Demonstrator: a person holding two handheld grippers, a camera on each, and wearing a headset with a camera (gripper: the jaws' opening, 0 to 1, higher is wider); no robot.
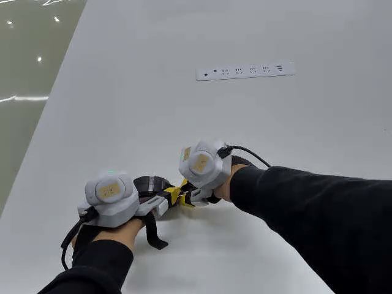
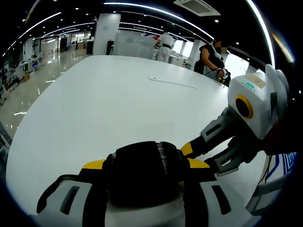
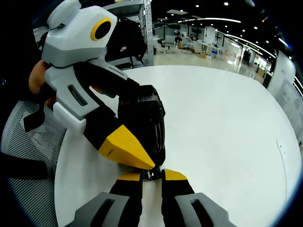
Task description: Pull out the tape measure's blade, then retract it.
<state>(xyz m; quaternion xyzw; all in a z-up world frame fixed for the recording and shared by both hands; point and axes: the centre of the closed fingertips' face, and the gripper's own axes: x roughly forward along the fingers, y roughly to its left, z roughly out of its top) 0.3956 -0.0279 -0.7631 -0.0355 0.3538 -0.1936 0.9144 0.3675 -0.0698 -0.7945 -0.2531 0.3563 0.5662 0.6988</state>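
Two claws meet low on the white table (image 1: 184,116). The left claw (image 2: 147,164) is clamped around the black tape measure (image 1: 149,184), which sits down on the table near its front edge. Just beside it, the right claw (image 3: 152,176) is pinched together on the blade's little metal end hook (image 3: 152,173), with hardly any blade out. A power strip (image 1: 245,70) lies well apart, farther back on the right.
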